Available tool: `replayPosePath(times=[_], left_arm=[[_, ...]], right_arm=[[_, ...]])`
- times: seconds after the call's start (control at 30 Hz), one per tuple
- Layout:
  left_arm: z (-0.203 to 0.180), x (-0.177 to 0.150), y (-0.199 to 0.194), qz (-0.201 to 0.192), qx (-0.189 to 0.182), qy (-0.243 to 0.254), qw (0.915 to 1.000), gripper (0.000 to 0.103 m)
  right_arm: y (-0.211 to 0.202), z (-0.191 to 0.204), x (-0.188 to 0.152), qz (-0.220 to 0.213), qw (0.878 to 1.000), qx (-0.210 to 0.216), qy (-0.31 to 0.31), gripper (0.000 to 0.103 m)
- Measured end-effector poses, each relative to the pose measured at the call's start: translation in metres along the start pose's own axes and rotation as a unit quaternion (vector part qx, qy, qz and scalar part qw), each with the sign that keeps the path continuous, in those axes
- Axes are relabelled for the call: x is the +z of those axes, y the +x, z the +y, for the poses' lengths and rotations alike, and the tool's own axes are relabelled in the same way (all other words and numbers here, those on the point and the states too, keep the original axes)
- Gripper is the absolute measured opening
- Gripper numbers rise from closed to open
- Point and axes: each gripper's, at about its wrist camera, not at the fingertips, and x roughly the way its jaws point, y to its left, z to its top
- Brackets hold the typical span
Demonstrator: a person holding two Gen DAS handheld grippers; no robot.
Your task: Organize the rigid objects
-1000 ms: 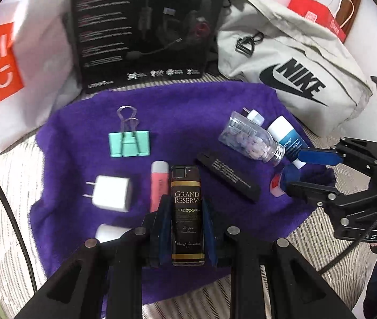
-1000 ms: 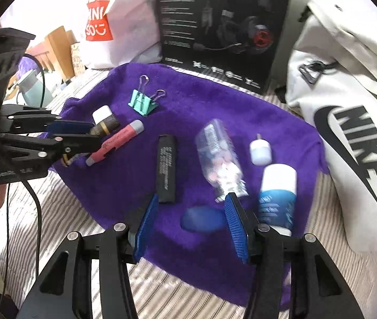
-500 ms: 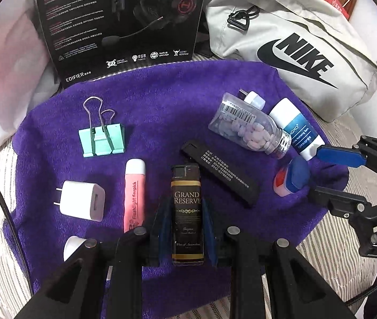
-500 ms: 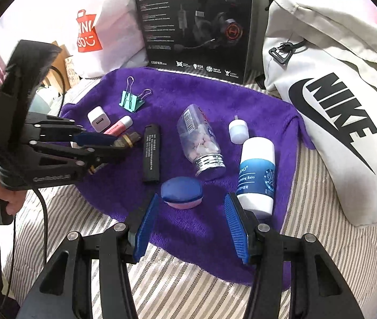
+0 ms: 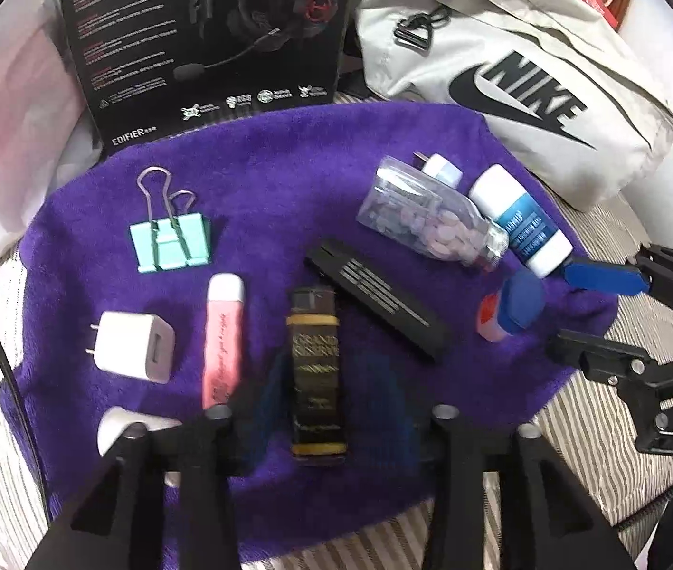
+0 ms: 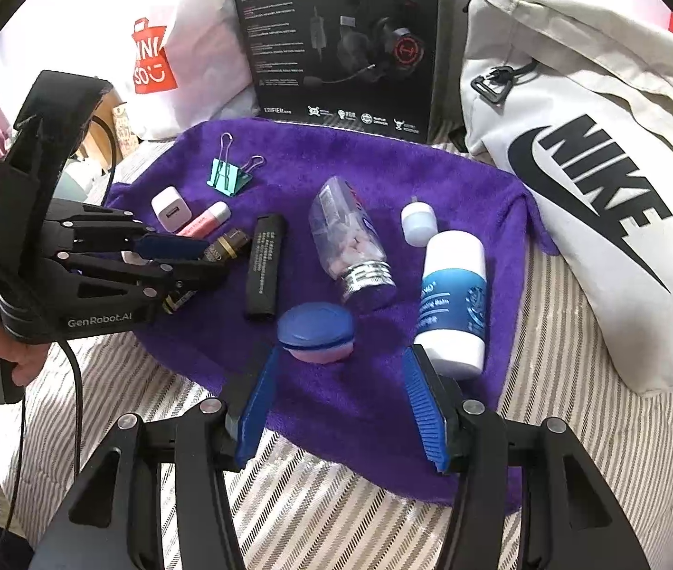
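A purple towel (image 5: 265,190) holds the small objects. A black and gold lighter (image 5: 316,370) lies between the blurred, parted fingers of my left gripper (image 5: 331,389), which stands open around it. It also shows in the right wrist view (image 6: 222,249). My right gripper (image 6: 341,399) is open, just short of a round blue and pink case (image 6: 316,332). On the towel also lie a black bar (image 5: 376,308), a pink tube (image 5: 223,337), a white charger (image 5: 137,351), a green binder clip (image 5: 170,240), a pill bottle (image 5: 431,223) and a white and blue balm stick (image 6: 452,299).
A black headset box (image 5: 203,38) stands behind the towel. A white Nike bag (image 6: 588,166) lies to the right, a white and orange shopping bag (image 6: 156,61) to the left. The towel lies on striped bedding (image 6: 336,522). A small white capsule (image 6: 417,223) lies by the pill bottle.
My left gripper has opened off the lighter, which now lies on the towel. My right gripper has drawn back from the blue case, still open.
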Motion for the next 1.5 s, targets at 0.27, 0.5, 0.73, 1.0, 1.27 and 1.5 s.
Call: replayPosePath(times=[0.27, 0.5, 0.73, 1.0, 1.27, 1.5], left_arm=[[-0.006, -0.006, -0.006, 0.007, 0.016, -0.008, 0.9998, 0.054], [0.000, -0.020, -0.023, -0.018, 0.049, -0.046, 0.9976, 0.076], [0.009, -0.034, -0.030, -0.047, 0.046, -0.112, 0.9915, 0.087], [0.006, -0.042, -0.040, -0.080, 0.056, -0.111, 0.9890, 0.095], [0.001, -0.057, -0.063, -0.096, 0.063, -0.104, 0.9879, 0.099], [0.001, -0.081, -0.094, -0.103, 0.078, -0.125, 0.9837, 0.100]], right_arm=[[-0.007, -0.003, -0.007, 0.003, 1.000, -0.009, 0.009, 0.056], [-0.012, -0.002, -0.017, -0.011, 0.999, -0.024, 0.035, 0.063], [-0.012, -0.003, -0.027, -0.038, 0.996, -0.028, 0.077, 0.069], [0.000, 0.026, -0.028, -0.034, 0.996, -0.076, 0.042, 0.098], [-0.006, 0.026, -0.028, -0.043, 0.993, -0.081, 0.073, 0.100], [-0.038, 0.029, -0.040, -0.054, 0.990, -0.062, 0.118, 0.103]])
